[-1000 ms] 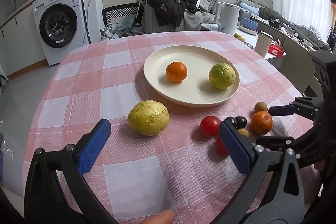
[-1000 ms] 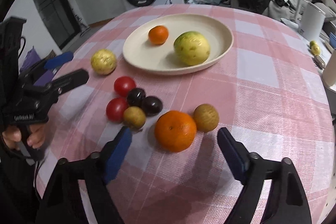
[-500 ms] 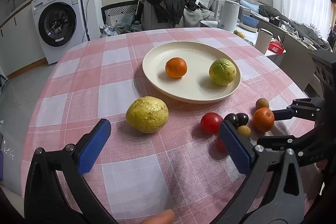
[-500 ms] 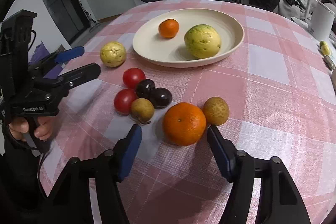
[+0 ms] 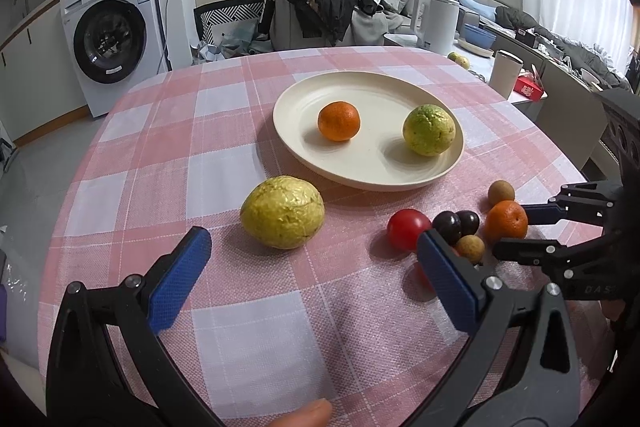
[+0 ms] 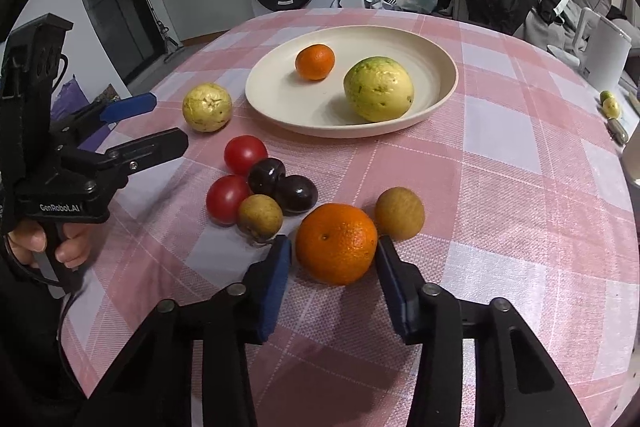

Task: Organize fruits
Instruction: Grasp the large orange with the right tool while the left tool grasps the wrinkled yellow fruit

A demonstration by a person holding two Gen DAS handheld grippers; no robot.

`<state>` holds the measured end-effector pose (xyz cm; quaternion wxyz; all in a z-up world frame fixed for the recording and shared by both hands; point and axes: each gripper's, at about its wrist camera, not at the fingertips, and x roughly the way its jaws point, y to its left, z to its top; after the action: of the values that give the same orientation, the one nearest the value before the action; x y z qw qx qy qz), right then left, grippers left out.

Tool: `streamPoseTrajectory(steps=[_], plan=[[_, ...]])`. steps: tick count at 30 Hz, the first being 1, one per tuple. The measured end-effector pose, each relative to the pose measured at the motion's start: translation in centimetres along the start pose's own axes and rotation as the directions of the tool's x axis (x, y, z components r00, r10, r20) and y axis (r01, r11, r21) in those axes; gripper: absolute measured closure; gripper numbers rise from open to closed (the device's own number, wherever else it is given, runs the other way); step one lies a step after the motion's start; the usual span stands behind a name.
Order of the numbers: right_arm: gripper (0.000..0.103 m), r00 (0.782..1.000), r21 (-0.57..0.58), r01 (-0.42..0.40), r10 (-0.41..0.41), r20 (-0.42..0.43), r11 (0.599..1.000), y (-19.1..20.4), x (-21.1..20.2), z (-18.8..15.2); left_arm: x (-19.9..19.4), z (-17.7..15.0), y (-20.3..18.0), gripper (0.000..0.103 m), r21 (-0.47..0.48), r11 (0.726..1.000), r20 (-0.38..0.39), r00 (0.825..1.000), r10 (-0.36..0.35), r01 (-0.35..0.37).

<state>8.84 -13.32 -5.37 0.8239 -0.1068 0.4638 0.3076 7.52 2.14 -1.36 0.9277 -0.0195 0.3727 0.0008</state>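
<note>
A large orange lies on the checked tablecloth between the fingers of my right gripper. Its jaws are closing, with a sliver of gap still showing at the left pad. Beside the orange lie two brown longans, two dark plums and two red tomatoes. The cream plate holds a small orange and a green guava. A yellow guava rests on the cloth just ahead of my left gripper, which is open and holds nothing.
A white kettle and a cup stand on a counter past the table's far right edge. A chair piled with clothes is behind the table, and a washing machine at the back left.
The right gripper's fingers have drawn in from wide apart to close around the large orange. The left gripper has stayed open and hardly moved.
</note>
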Motion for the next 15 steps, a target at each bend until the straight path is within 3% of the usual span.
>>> streamPoseTrajectory(steps=[7, 15], plan=[[0.064, 1.000, -0.017, 0.000, 0.001, 0.014, 1.000, 0.0, -0.2, -0.2, 0.2, 0.0, 0.1, 0.001, -0.003, 1.000, -0.007, 1.000, 0.004, -0.004], [0.064, 0.992, 0.000, -0.035, 0.034, 0.118, 0.999, -0.3, -2.1, 0.3, 1.0, -0.1, 0.9, 0.001, -0.038, 0.999, -0.031, 0.999, 0.024, -0.025]])
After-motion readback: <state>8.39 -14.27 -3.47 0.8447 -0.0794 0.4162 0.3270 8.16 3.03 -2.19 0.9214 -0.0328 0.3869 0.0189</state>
